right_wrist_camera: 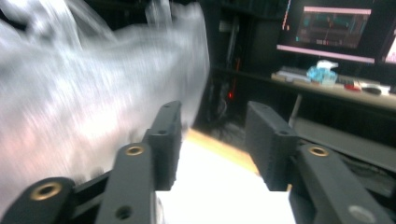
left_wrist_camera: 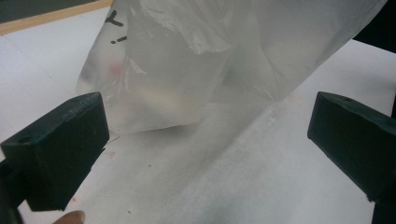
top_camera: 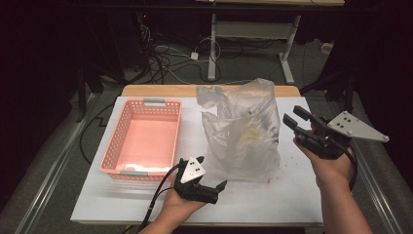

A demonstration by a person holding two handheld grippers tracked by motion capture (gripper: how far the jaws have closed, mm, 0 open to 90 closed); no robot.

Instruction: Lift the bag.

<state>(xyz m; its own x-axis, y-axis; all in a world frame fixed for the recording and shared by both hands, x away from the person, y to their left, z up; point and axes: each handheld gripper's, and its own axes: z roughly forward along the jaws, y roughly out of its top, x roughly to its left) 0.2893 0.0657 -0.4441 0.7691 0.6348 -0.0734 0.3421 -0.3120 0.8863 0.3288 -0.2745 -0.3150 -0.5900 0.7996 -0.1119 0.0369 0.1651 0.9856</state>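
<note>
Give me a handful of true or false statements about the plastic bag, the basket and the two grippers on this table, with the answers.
1. The clear plastic bag stands on the table to the right of the pink basket. True.
2. The left gripper is clamped on the bag. False: its jaws stand wide open, short of the bag, with nothing between them.
3. The basket holds several items. False: it looks empty.
4. The right gripper is beside the bag's right side with its jaws apart. True.
5. The bag lies inside the basket. False: it stands on the table beside it.

pink basket [top_camera: 146,139], white table [top_camera: 272,200], monitor [right_wrist_camera: 334,28]
</note>
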